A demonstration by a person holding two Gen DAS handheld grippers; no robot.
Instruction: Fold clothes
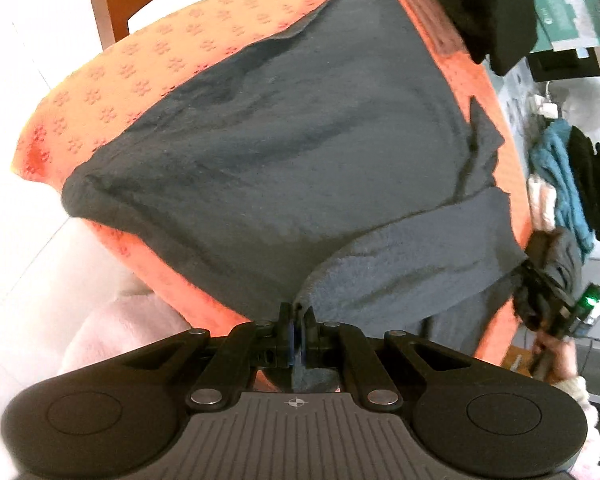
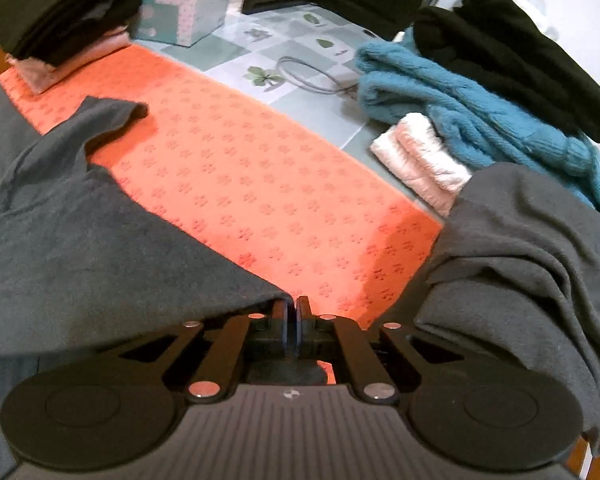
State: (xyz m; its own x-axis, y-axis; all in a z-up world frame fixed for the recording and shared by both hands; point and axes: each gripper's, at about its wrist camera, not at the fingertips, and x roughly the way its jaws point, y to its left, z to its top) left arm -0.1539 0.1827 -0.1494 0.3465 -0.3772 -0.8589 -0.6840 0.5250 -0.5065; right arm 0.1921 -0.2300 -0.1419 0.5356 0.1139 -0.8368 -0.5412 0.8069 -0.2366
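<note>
Grey garment [image 1: 292,152] is lying spread over the orange mat [image 1: 148,68] on the table, ahead of the left hand-held gripper [image 1: 298,316], which is pinching its near edge between pressed-together fingers. Right hand-held gripper [image 2: 293,312] is probably pinching another edge, with grey cloth bunching to its right. To fold well, both should be lifting evenly, keeping the edge taut, and laying it squarely over the far side
</note>
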